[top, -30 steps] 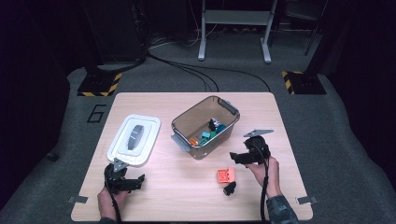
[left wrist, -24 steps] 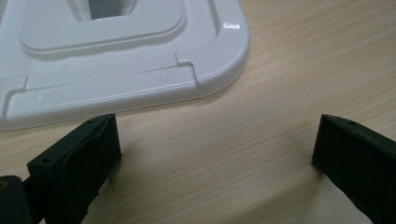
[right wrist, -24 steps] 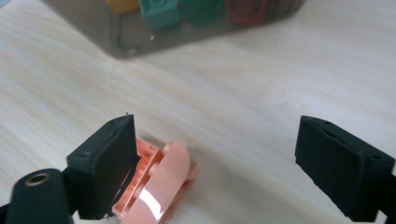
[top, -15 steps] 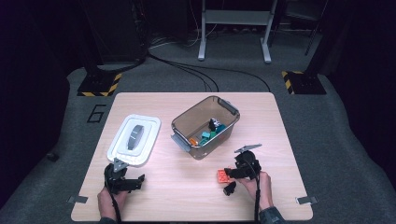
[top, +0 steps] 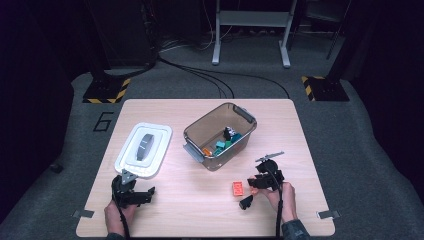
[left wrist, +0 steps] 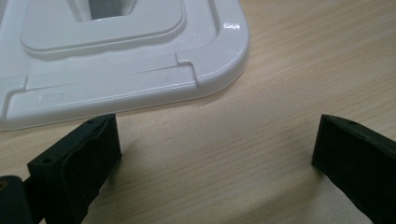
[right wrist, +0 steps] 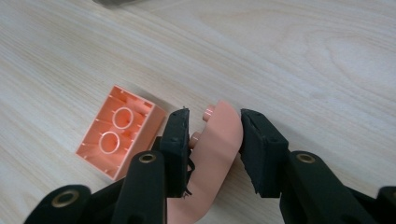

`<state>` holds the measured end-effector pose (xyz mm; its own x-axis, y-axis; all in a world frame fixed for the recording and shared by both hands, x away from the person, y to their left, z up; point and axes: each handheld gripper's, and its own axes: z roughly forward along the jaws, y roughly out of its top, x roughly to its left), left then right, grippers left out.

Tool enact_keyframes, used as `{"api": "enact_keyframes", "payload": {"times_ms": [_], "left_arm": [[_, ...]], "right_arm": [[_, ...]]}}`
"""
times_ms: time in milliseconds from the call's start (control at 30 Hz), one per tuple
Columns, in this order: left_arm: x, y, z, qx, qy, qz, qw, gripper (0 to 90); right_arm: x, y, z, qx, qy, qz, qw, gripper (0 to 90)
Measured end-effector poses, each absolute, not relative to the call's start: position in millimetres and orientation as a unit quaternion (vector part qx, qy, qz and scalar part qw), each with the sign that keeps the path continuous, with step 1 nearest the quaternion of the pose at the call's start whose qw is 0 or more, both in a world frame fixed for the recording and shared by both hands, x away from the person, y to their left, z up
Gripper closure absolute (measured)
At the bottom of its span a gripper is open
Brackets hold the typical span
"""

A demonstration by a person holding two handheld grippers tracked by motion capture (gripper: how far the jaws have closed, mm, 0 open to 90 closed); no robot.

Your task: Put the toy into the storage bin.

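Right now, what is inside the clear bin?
In the clear bin lie several small toy pieces, teal, orange and black-white. Its tinted walls blur them, so their exact number stays unclear.

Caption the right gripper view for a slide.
Right gripper closing on a curved peach brick, beside an upturned orange brick on the wooden table.

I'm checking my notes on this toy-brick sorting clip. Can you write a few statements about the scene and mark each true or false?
1. The right gripper is closed on a curved peach piece. True.
2. The white lid sits on the clear bin. False: it lies on the table, left of the bin.
3. The left gripper holds a brick. False: its jaws are open over bare wood.
4. An orange brick lies studs-down beside the right gripper. True.
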<state>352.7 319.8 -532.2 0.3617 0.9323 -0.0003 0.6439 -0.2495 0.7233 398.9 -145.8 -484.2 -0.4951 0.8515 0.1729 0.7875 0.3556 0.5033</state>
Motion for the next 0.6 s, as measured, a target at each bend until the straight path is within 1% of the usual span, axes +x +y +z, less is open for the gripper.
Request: {"api": "enact_keyframes", "payload": {"times_ms": [33, 67, 100, 133, 200, 333, 433, 567, 600], "left_arm": [[352.7, 319.8, -532.2, 0.759, 0.519, 0.222, 0.325, 0.7], [352.7, 319.8, -532.2, 0.759, 0.52, 0.222, 0.325, 0.8], [352.7, 319.8, -532.2, 0.759, 0.519, 0.222, 0.325, 0.8], [352.7, 319.9, -532.2, 0.759, 0.52, 0.222, 0.325, 0.8], [352.7, 319.9, -532.2, 0.759, 0.519, 0.222, 0.325, 0.8], [352.7, 319.8, -532.2, 0.758, 0.52, 0.222, 0.325, 0.8], [352.7, 319.9, -532.2, 0.759, 0.519, 0.222, 0.324, 0.8], [352.7, 319.8, -532.2, 0.759, 0.52, 0.222, 0.325, 0.7], [352.7, 319.9, -532.2, 0.759, 0.519, 0.222, 0.324, 0.8]], "right_arm": [[400.1, -146.4, -484.0, 0.497, 0.823, 0.268, 0.057, 62.9], [401.2, -146.4, -483.5, 0.498, 0.825, 0.261, 0.06, 59.6], [402.2, -147.3, -483.0, 0.498, 0.827, 0.252, 0.064, 52.2], [402.6, -148.0, -483.2, 0.504, 0.825, 0.25, 0.062, 50.6], [401.5, -148.2, -483.5, 0.508, 0.823, 0.247, 0.06, 50.5], [399.4, -149.6, -484.6, 0.521, 0.817, 0.242, 0.057, 54.8], [399.4, -152.3, -483.9, 0.52, 0.818, 0.239, 0.059, 62.3], [400.1, -154.5, -483.8, 0.522, 0.816, 0.24, 0.059, 64.9], [400.4, -155.2, -484.1, 0.522, 0.818, 0.236, 0.058, 63.4]]}}
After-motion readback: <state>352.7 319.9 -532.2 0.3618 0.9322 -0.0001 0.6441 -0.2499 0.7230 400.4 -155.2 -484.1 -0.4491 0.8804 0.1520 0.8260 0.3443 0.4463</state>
